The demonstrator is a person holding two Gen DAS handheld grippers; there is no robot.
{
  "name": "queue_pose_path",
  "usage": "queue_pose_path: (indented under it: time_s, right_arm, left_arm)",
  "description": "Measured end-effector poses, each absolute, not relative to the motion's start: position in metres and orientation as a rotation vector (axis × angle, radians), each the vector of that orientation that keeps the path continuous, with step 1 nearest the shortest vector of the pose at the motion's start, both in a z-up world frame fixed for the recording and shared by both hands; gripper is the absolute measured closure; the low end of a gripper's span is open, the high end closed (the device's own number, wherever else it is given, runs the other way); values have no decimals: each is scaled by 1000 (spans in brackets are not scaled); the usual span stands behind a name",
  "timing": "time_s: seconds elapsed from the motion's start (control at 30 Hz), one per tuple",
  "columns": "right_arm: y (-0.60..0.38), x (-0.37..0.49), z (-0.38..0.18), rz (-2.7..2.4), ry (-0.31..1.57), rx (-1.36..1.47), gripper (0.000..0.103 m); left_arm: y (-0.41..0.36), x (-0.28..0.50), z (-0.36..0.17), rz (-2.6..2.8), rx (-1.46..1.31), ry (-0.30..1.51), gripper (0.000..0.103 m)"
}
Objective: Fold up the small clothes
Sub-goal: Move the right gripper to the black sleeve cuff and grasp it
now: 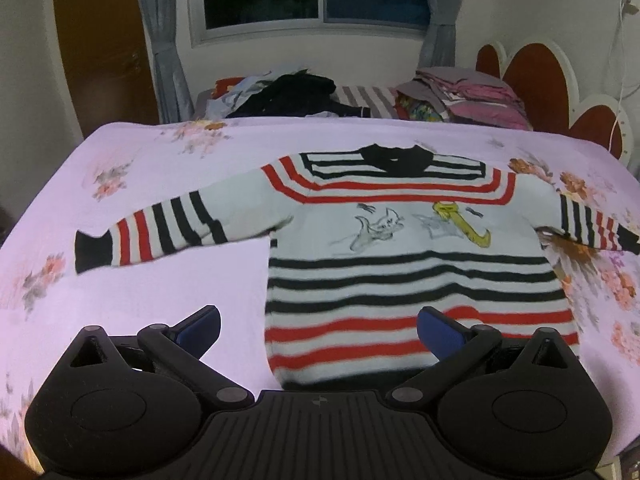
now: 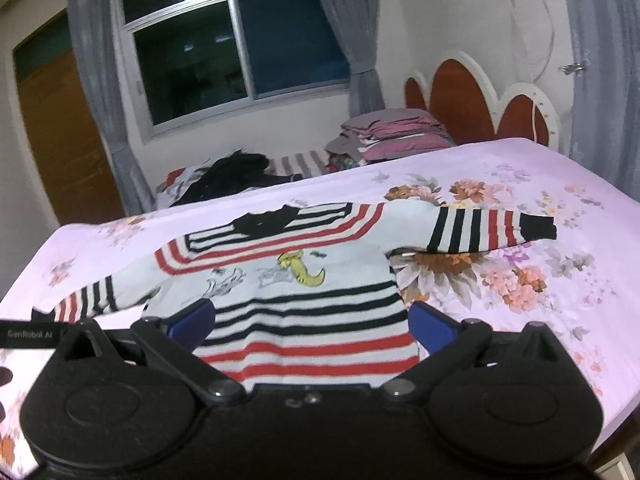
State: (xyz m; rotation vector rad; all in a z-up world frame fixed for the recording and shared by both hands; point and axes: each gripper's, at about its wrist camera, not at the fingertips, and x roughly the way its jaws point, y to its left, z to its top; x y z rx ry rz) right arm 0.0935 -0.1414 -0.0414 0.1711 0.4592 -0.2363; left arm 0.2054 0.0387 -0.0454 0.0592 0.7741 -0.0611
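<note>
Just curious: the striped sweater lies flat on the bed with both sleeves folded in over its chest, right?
Not quite. The sweater does lie flat on the bed, but both sleeves are spread straight out to the sides, not folded in. The left wrist view shows it.

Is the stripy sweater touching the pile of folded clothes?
Apart. The left wrist view shows the sweater on the floral sheet, with bare sheet before the folded pile.

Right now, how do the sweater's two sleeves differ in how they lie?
The left sleeve slants down toward the hem side, its black cuff over plain pink sheet; the right sleeve stretches straight out sideways, its cuff over the sheet's flower print. The left sleeve looks slightly creased at the armpit; the right looks smoother. Both lie flat and unfolded, with matching black and red stripes on the sweater.
</note>
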Motion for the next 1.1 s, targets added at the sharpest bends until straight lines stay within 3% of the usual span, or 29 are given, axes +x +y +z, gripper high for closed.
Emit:
queue_pose_path:
  time_s: [0.47, 0.6, 0.7, 1.1]
  right_arm:
    - [-167, 139, -44, -300, 457, 172, 7]
    - [-199, 154, -50, -320, 464, 192, 9]
    - [-228, 171, -57, -322, 485, 215, 18]
    - [-352, 233, -92, -427, 566, 280, 19]
  left_arm:
    - [33, 269, -64, -74, 58, 793, 0]
    - [20, 284, -70, -77, 59, 795, 0]
    - [5, 298, -76, -85, 51, 806, 0]
    - [-63, 368, -105, -40, 74, 850, 0]
